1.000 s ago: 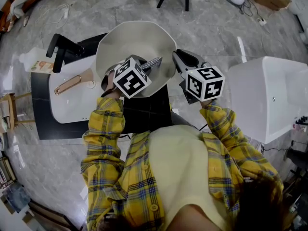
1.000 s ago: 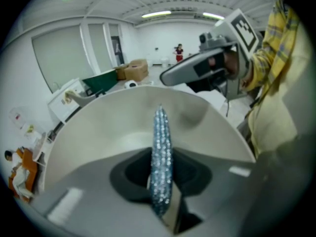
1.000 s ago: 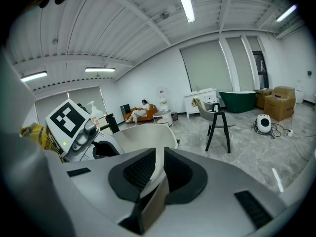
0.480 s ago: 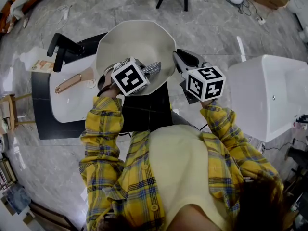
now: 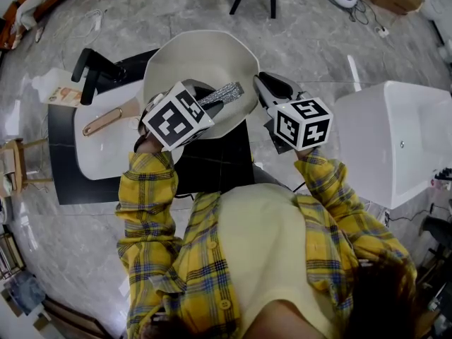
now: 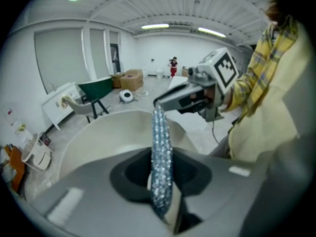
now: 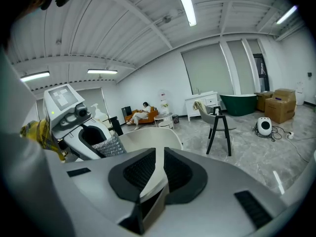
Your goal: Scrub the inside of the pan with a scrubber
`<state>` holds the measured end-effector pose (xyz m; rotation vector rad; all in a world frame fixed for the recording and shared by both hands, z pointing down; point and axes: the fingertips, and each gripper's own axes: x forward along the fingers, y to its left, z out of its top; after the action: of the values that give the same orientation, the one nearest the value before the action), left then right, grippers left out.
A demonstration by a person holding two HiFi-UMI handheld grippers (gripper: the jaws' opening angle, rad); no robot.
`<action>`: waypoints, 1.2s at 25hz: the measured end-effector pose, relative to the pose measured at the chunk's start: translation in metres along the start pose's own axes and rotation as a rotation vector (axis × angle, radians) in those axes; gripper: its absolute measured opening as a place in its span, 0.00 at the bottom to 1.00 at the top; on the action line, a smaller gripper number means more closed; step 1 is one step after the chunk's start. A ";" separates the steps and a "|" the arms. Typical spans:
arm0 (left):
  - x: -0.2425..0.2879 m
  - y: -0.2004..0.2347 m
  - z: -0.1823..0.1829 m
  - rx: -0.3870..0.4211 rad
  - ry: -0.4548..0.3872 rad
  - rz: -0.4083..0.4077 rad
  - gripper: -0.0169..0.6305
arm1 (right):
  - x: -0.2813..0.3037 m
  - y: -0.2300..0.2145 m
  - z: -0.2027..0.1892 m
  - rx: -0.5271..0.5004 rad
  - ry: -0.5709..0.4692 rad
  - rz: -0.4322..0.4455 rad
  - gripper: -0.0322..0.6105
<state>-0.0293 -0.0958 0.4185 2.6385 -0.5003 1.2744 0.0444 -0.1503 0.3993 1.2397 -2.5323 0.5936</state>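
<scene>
A cream pan (image 5: 201,66) is held tilted above the counter, and a copper-coloured handle (image 5: 104,122) runs out at its lower left. My right gripper (image 5: 260,83) is shut on the pan's right rim; in the right gripper view the cream edge (image 7: 154,174) sits between the jaws. My left gripper (image 5: 212,99) is shut on a sparkly silver scrubber (image 5: 226,92), whose tip lies over the pan's near inside wall. In the left gripper view the scrubber (image 6: 161,152) sticks up from the jaws in front of the pan (image 6: 98,139) and the right gripper (image 6: 192,97).
A white basin (image 5: 106,154) sits in a black counter (image 5: 212,168) below the pan. A black faucet (image 5: 95,69) and a bottle (image 5: 53,90) stand at the basin's far left. A white tub (image 5: 395,140) is at the right.
My left gripper has drawn back to the left and risen toward the head camera, still holding the scrubber over the pan. The right gripper and the pan have hardly moved.
</scene>
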 end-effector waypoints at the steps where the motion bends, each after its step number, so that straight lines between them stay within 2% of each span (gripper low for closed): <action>1: -0.006 0.002 0.005 0.000 -0.034 0.025 0.16 | -0.001 0.001 0.001 -0.001 -0.002 0.001 0.08; 8: -0.048 0.020 0.031 -0.074 -0.300 0.237 0.16 | -0.006 0.006 0.007 -0.010 -0.015 0.009 0.08; 13: -0.069 0.021 0.029 -0.153 -0.423 0.354 0.16 | -0.008 0.013 0.012 -0.020 -0.026 0.026 0.08; 18: -0.095 0.023 0.015 -0.269 -0.532 0.463 0.16 | -0.009 0.020 0.015 -0.035 -0.028 0.047 0.08; 21: -0.114 0.031 0.005 -0.364 -0.615 0.554 0.16 | -0.009 0.024 0.015 -0.039 -0.026 0.061 0.08; 23: -0.125 0.034 -0.003 -0.436 -0.676 0.587 0.16 | -0.007 0.028 0.015 -0.041 -0.025 0.071 0.08; 26: -0.134 0.035 -0.014 -0.512 -0.717 0.610 0.16 | -0.006 0.033 0.015 -0.045 -0.025 0.084 0.08; 30: -0.139 0.033 -0.025 -0.555 -0.726 0.648 0.16 | -0.006 0.039 0.015 -0.050 -0.025 0.099 0.08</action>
<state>-0.1400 -0.0879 0.3251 2.4107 -1.6267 0.1153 0.0159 -0.1317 0.3742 1.1168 -2.6246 0.5357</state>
